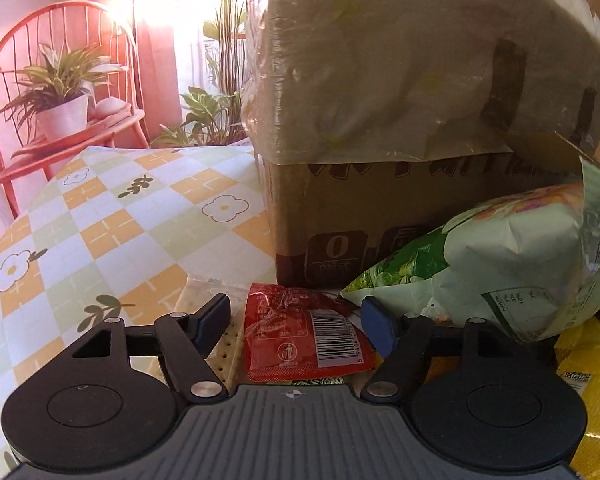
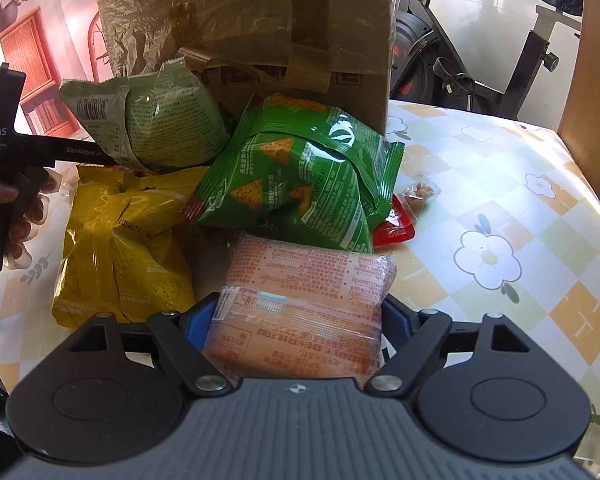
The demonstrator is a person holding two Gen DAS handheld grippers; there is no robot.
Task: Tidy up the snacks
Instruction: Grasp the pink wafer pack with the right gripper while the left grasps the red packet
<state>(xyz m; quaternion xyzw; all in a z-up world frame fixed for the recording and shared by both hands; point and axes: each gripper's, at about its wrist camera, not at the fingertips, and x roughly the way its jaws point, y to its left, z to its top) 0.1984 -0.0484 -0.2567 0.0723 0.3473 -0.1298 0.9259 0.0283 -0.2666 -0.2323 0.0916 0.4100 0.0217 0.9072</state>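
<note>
The left gripper (image 1: pixel 296 322) sat nearest the lens, angled down over the worktop (image 1: pixel 112 216), its fingers (image 1: pixel 214 316) apart with a red sachet (image 1: pixel 300 336) lying between them, untouched by either pad. The sachet rested on a perforated cracker pack (image 1: pixel 224 352), just in front of the carton (image 1: pixel 400 132). To its right a pale green bag (image 1: pixel 500 264) leaned against the carton, above a yellow bag (image 1: pixel 588 368).

In the right wrist view, a hand (image 2: pixel 16 204) at the far left held the left tool's handle. Beside it lay the yellow bag (image 2: pixel 116 248), the pale green bag (image 2: pixel 152 120) behind it, then a dark green chip bag (image 2: pixel 300 176) propped against the carton (image 2: pixel 252 24). The right gripper (image 2: pixel 296 320) tilted down too, its fingers (image 2: pixel 198 320) wide yet pressing both sides of an orange pack (image 2: pixel 300 304). Further right sat another red sachet (image 2: pixel 394 228) and a small nut packet (image 2: pixel 420 192).
</note>
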